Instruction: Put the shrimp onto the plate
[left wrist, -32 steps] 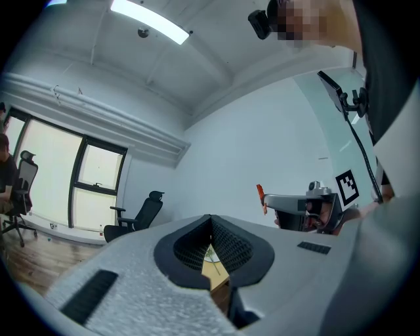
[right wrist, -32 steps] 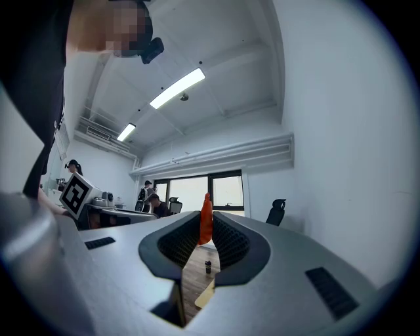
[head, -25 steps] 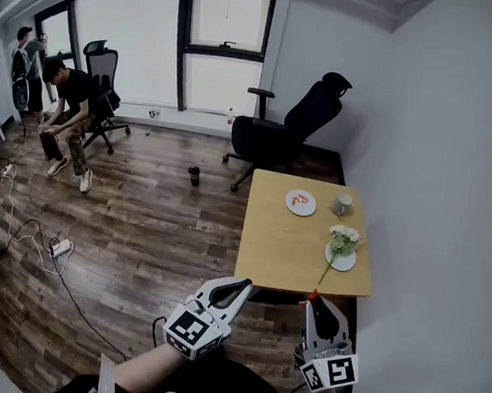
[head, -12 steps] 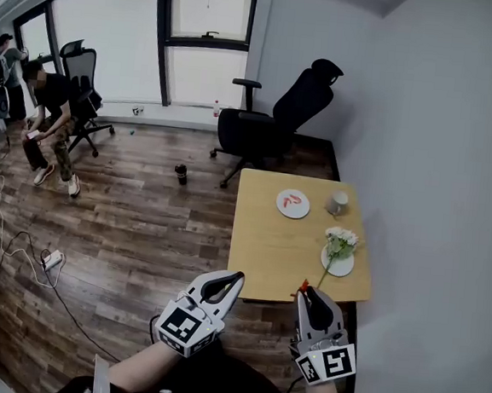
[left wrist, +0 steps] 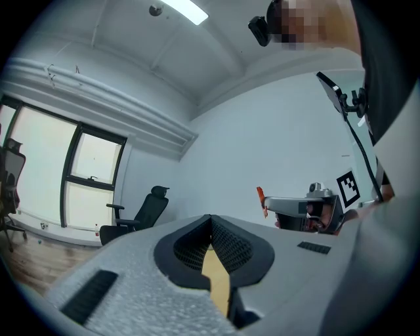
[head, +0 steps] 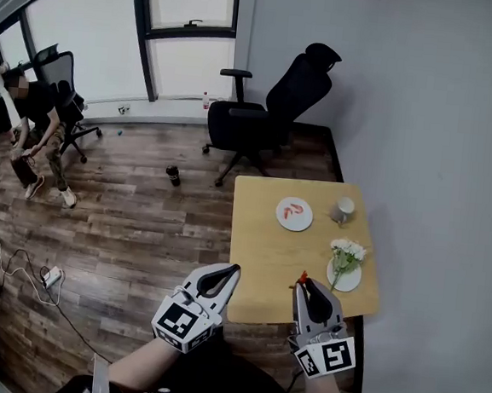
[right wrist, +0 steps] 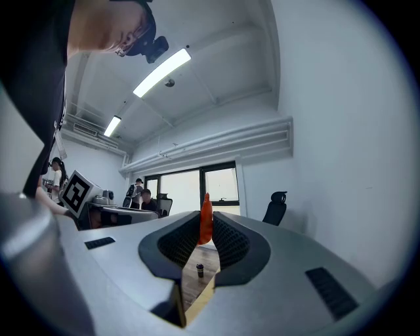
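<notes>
The right tongs (head: 305,285) are clamped on an orange shrimp (head: 303,277), which sticks up from their tips over the near edge of the surface (head: 263,244). The left tongs (head: 227,273) are closed on nothing, beside that edge. The plate (head: 300,224) lies well apart at the far side, near a cup (head: 342,210).
</notes>
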